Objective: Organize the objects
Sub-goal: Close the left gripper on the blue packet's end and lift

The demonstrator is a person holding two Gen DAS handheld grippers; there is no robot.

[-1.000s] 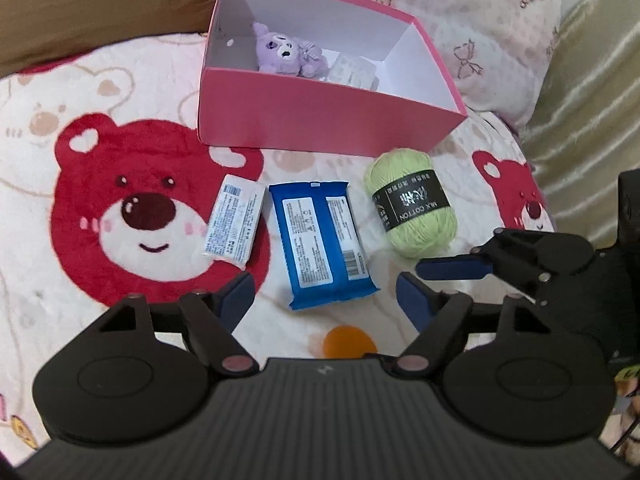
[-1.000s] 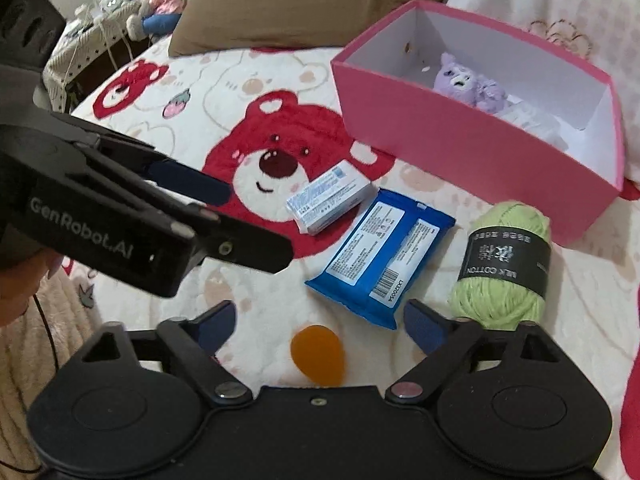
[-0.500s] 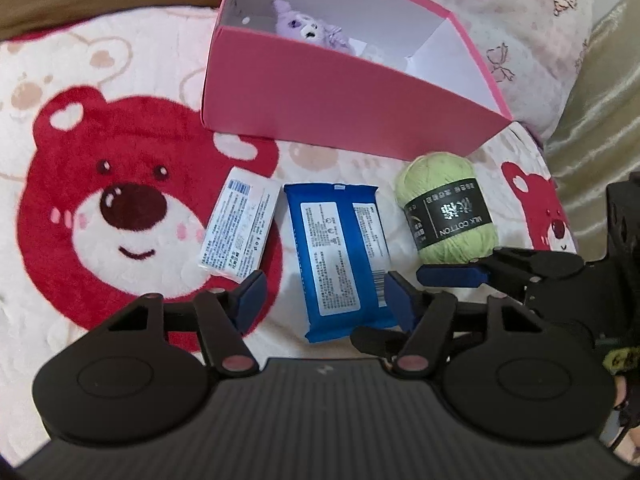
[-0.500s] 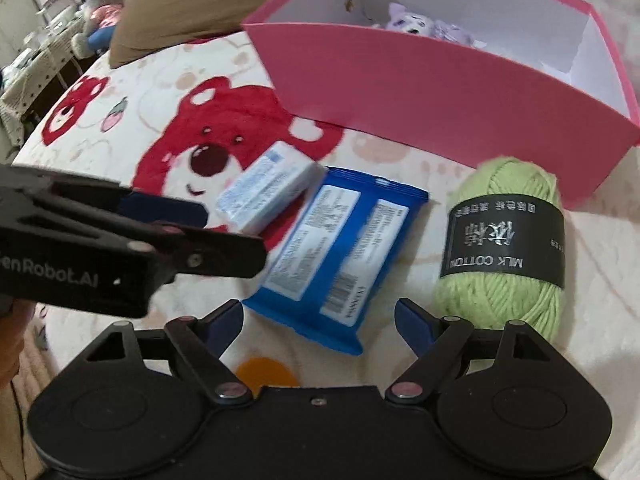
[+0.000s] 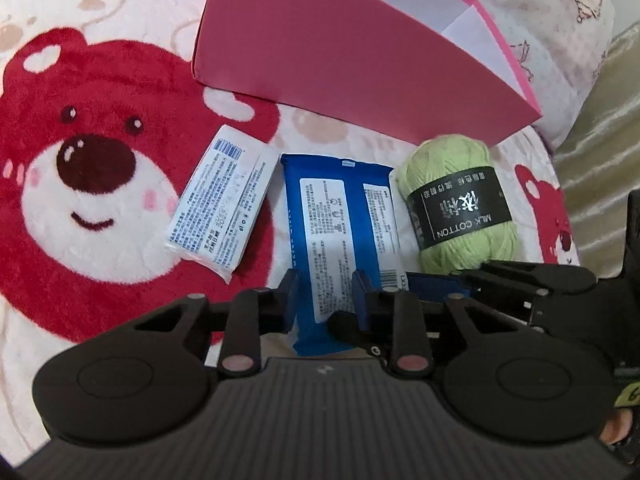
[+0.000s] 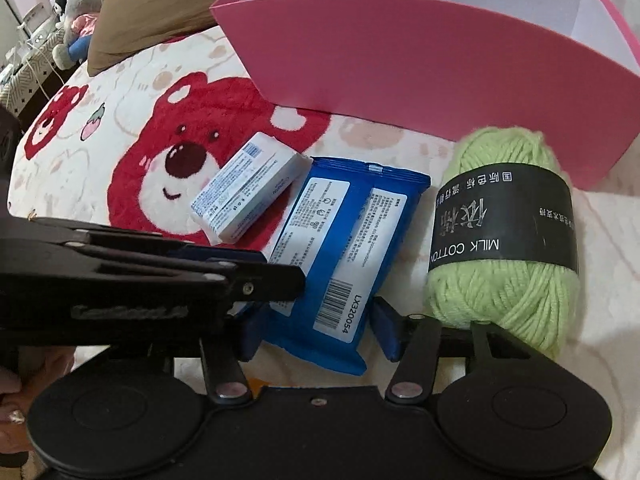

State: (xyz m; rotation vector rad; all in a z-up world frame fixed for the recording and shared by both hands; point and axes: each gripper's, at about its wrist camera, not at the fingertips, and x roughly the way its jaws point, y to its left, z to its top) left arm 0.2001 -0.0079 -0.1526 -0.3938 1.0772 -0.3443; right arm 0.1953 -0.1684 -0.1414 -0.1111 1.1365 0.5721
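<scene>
A blue wipes pack (image 5: 340, 216) (image 6: 344, 240) lies on the bear blanket, between a white packet (image 5: 222, 200) (image 6: 244, 196) and a green yarn ball (image 5: 460, 204) (image 6: 504, 232). Behind them stands the pink box (image 5: 340, 60) (image 6: 420, 72). My left gripper (image 5: 326, 292) (image 6: 280, 268) is shut on the left half of the pack's near end. My right gripper (image 6: 318, 334) (image 5: 376, 300) straddles the same end. Its jaws are closing, and a thin gap still shows at the right pad.
The bear-print blanket (image 5: 80, 220) covers the bed. A brown pillow (image 6: 160, 0) and a pink patterned pillow (image 5: 560, 20) lie behind the box. Gold fabric (image 5: 600, 120) borders the right side. Stuffed toys (image 6: 76, 12) sit far left. What is inside the box is mostly hidden.
Both grippers have come down and forward onto the blue pack. The left jaws have closed on it. The right jaws have narrowed around its near end.
</scene>
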